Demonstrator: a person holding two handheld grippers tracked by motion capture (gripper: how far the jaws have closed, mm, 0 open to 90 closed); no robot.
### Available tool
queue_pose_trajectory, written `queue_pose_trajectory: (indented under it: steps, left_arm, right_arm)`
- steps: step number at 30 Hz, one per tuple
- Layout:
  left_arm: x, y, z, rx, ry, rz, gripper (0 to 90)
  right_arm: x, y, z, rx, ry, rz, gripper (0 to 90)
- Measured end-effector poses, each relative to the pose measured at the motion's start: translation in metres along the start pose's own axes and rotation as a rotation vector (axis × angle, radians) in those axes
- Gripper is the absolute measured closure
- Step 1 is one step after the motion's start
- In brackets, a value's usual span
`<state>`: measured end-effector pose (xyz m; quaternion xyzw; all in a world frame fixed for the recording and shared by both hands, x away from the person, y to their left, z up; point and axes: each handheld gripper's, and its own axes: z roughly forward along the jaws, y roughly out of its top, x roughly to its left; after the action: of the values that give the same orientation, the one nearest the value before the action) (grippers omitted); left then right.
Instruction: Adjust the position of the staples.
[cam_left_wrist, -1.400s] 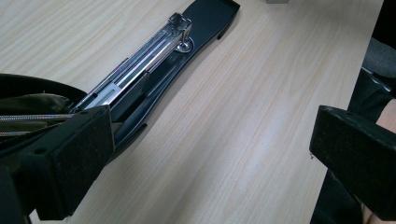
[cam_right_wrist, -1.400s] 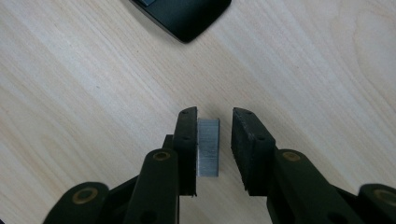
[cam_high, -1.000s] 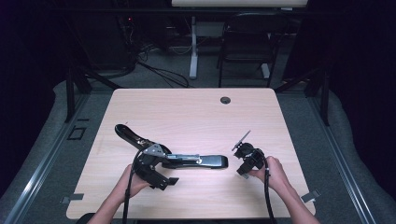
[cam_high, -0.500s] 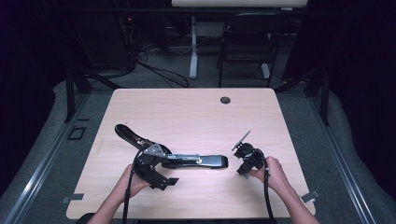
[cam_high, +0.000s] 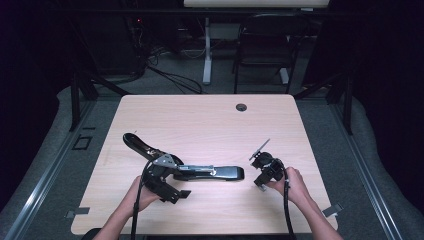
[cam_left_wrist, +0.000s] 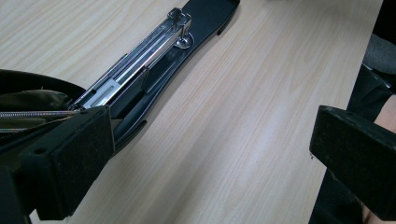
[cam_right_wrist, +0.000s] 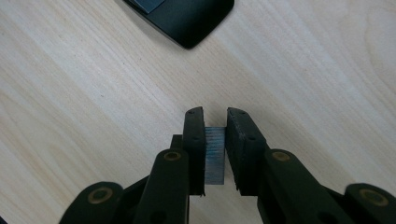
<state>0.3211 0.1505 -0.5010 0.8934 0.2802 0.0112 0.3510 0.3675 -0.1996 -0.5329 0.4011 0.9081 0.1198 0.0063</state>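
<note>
A long black stapler (cam_high: 200, 172) lies opened out on the light wooden table (cam_high: 200, 120) — its base stretches toward the table's right side and its lid is swung back and up to the left, leaving the silver staple channel (cam_left_wrist: 135, 65) bare. The left gripper (cam_high: 162, 182) sits at the stapler's hinge end near the front edge, held in the person's left hand (cam_high: 142, 192); its jaws stand wide apart, one pad just beside the channel, with nothing between them. The right gripper (cam_high: 265, 172) is held well apart to the right in the right hand (cam_high: 295, 185), and its jaws are pressed together on a small grey strip of staples (cam_right_wrist: 215, 154) — above the bare tabletop, near the stapler's rounded front tip (cam_right_wrist: 187, 21).
</note>
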Motion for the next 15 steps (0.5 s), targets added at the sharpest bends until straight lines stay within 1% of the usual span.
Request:
queue_pose_trajectory:
  steps: [2, 5, 9, 10, 15]
  left_arm:
    - [0.000, 0.000, 0.000, 0.000, -0.001, 0.000, 0.1]
    - [0.000, 0.000, 0.000, 0.002, 0.000, 0.001, 0.1]
    - [0.000, 0.000, 0.000, 0.002, -0.005, 0.002, 0.1]
    - [-0.001, 0.000, 0.000, 0.003, -0.005, 0.003, 0.1]
    - [0.000, 0.000, 0.000, 0.003, -0.006, 0.005, 0.1]
  right_arm:
    - [-0.001, 0.000, -0.002, -0.016, -0.002, 0.000, 78.1]
    - [-0.001, -0.001, -0.005, -0.052, 0.010, 0.016, 78.2]
    - [-0.002, -0.001, -0.009, -0.067, -0.007, 0.006, 78.2]
    - [-0.002, -0.001, -0.009, -0.072, -0.018, 0.001, 78.2]
    - [-0.001, -0.001, -0.012, -0.091, -0.027, -0.003, 78.2]
